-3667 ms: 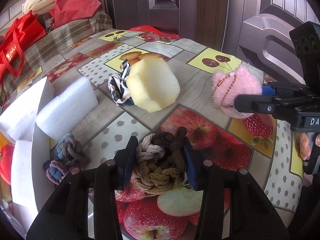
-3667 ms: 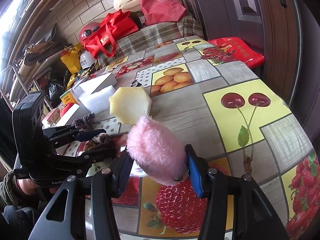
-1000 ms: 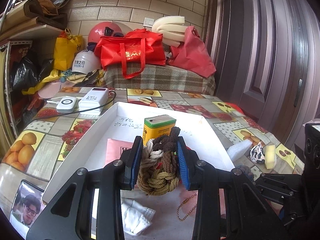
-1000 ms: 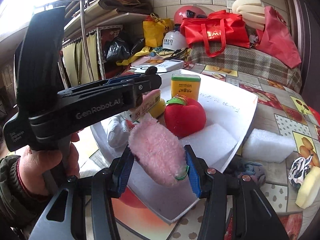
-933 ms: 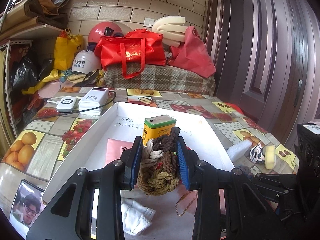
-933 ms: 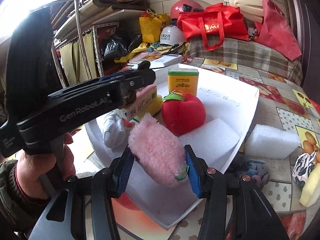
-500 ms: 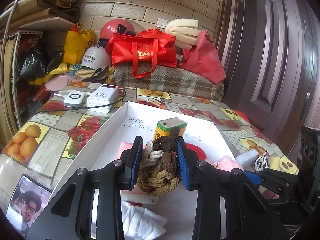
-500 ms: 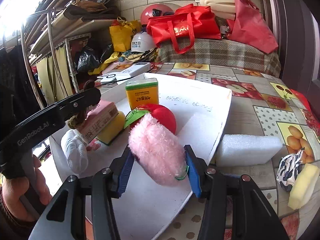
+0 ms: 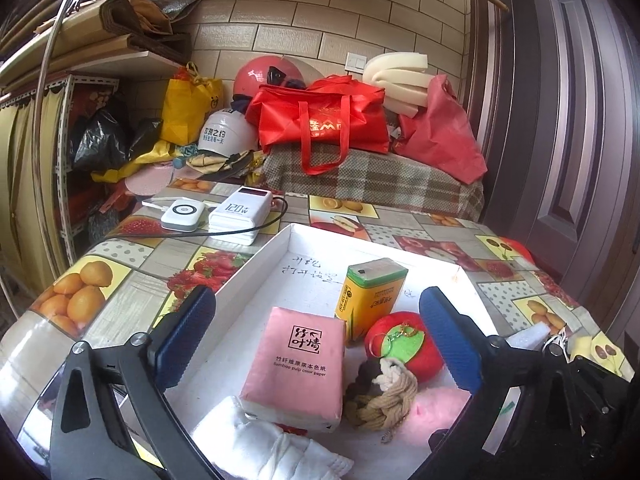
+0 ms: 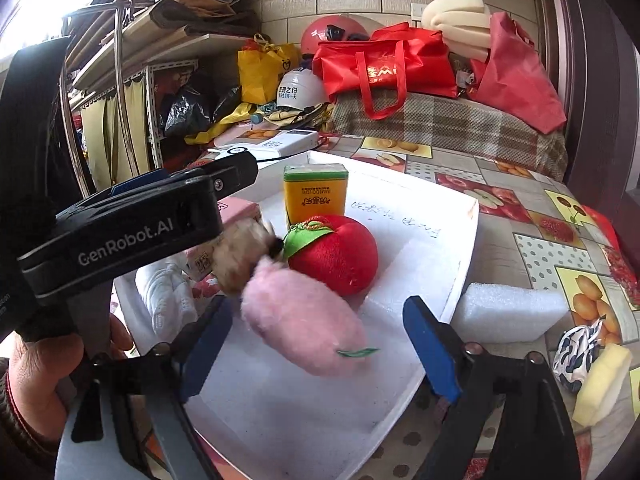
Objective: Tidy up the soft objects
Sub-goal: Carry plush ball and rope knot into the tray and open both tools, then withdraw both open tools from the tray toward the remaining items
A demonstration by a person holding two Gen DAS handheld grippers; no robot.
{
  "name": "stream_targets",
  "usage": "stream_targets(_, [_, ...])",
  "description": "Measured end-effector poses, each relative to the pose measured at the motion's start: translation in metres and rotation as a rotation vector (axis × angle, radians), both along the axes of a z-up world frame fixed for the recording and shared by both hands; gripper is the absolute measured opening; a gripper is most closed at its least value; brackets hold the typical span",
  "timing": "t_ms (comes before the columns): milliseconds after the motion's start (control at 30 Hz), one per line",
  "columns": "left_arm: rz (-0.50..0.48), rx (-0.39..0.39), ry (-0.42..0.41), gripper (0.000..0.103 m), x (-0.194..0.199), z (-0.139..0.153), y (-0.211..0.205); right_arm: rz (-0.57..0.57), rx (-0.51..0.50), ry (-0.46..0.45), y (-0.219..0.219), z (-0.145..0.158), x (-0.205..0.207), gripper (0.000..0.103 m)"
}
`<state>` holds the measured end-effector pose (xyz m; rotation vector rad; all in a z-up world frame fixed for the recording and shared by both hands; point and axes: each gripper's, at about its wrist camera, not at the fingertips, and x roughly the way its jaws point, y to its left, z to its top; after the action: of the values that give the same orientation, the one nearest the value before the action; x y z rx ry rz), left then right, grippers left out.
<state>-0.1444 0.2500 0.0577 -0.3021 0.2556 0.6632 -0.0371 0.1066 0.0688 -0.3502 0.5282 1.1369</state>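
Left wrist view: left gripper [image 9: 320,336] jaws opening, spread wide, nothing pinched. Braided hair ties [image 9: 380,394] lie in the lower centre, inside the white tray [image 9: 256,276], touching the pink plush [image 9: 434,410] and the red plush apple [image 9: 416,354]. Pink tissue pack [image 9: 298,364] just beside them, yellow-green tin [image 9: 370,294] behind.

Risk: the ties rest partly on the plush, so they may roll when the jaws pull out. The plush's chain could snag a lower fingertip.

Right wrist view: right gripper [image 10: 320,344] jaws opening, pads clear of the pink plush [image 10: 304,328], which looks blurred, probably mid-drop, centre frame over the tray [image 10: 452,268].

Risk: it sits near the tray's near right edge and could tumble onto the bench [image 10: 500,252]. Foam block [image 10: 508,312], striped scrunchie [image 10: 576,354] and yellow sponge [image 10: 602,386] remain outside, lower right. The two grippers are crowded, so a clash is possible on withdrawal.
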Motion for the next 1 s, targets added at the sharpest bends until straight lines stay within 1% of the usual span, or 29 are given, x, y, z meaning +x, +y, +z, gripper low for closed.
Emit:
stream_targets(100, [0.009,0.012,-0.011,0.103,-0.003,0.001,-0.001,-0.004,0.017,-0.035,-0.003,0.003,-0.005,0.09])
stream_targets(133, [0.011,0.016,-0.013,0.103,-0.003,0.001,-0.001,-0.005,0.019,-0.041,-0.003,0.003,-0.006,0.094])
stream_targets(167, [0.012,0.02,-0.015,0.103,-0.004,0.002,-0.002,-0.006,0.021,-0.045,-0.004,0.003,-0.006,0.103])
stream_targets(300, [0.023,0.028,-0.024,0.103,-0.006,0.003,-0.003,-0.017,0.029,-0.042,-0.005,0.004,-0.003,0.103])
stream_targets(433, [0.062,0.023,-0.044,0.103,-0.016,0.003,-0.003,-0.036,0.052,-0.035,-0.01,0.005,-0.001,0.103])
stream_targets(633, [0.076,-0.07,-0.065,0.103,-0.03,-0.003,0.003,-0.025,0.083,-0.021,-0.022,0.007,-0.002,0.103])
stream_targets(800, [0.019,-0.131,-0.067,0.103,-0.032,-0.007,-0.003,-0.023,0.104,0.003,-0.045,0.008,0.002,0.103])
stream_targets(933, [-0.043,-0.134,-0.05,0.103,-0.026,-0.007,-0.018,-0.066,0.156,0.066,-0.088,0.01,0.027,0.103])
stream_targets(1000, [-0.075,-0.123,-0.038,0.103,-0.021,-0.006,-0.026,-0.1,0.096,0.072,-0.1,0.005,0.04,0.103])
